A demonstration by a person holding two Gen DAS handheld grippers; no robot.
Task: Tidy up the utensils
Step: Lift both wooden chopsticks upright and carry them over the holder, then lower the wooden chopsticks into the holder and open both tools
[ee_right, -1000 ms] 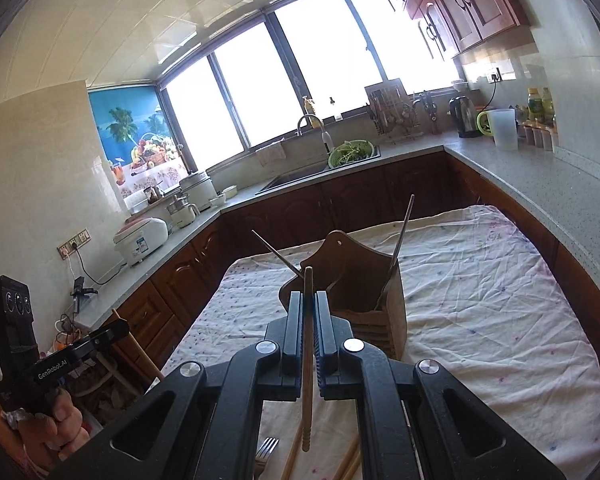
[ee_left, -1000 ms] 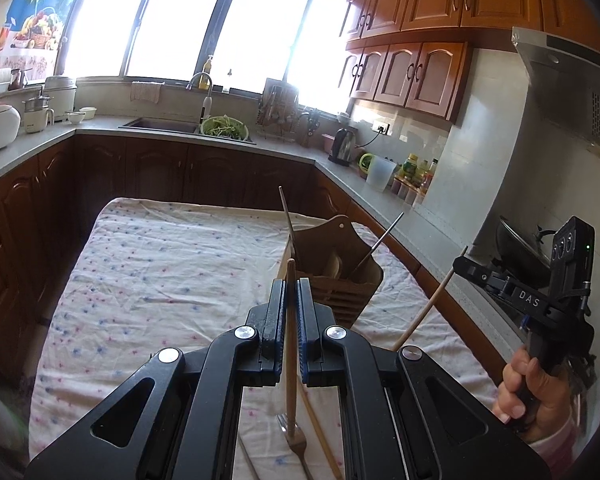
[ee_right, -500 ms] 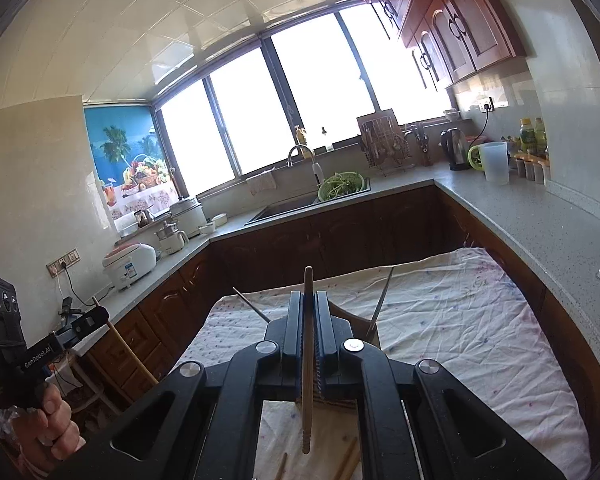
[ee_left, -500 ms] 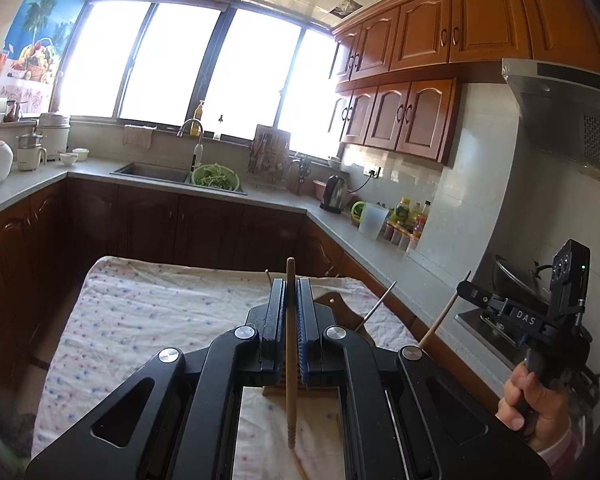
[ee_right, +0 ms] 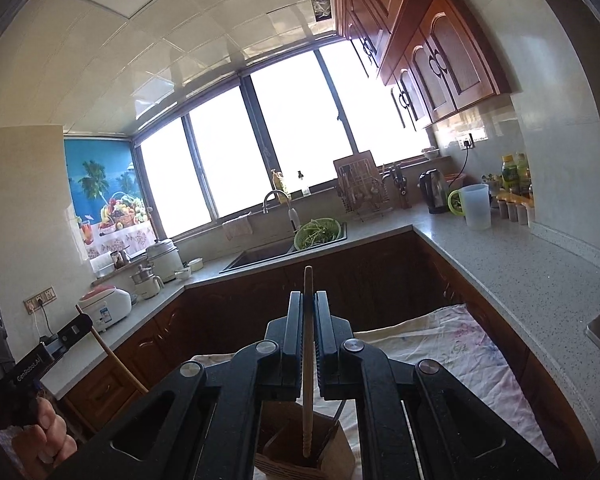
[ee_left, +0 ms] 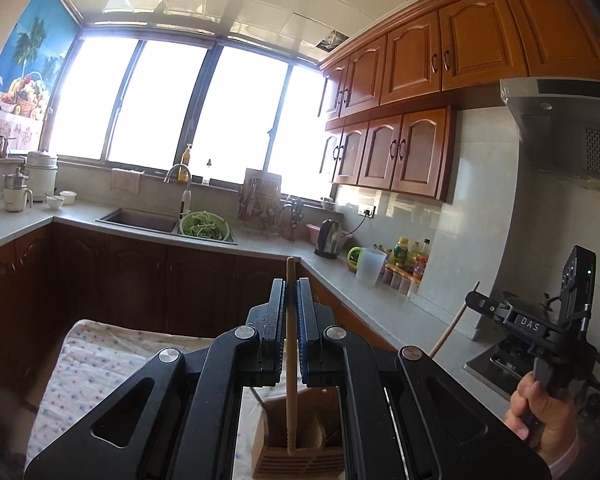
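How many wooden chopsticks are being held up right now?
2. One chopstick is clamped in the left tool, one in the right tool, both tips over the wooden holder. More may lie hidden below.

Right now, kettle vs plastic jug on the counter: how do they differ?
The kettle is dark and opaque; the jug is translucent white. A cord runs from the wall socket to the kettle; the jug has none. The kettle stands nearer the window than the jug. Both upright on the counter.

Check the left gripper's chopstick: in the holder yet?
Partly in: the chopstick, clamped upright by the left gripper, has its tip inside the wooden holder.
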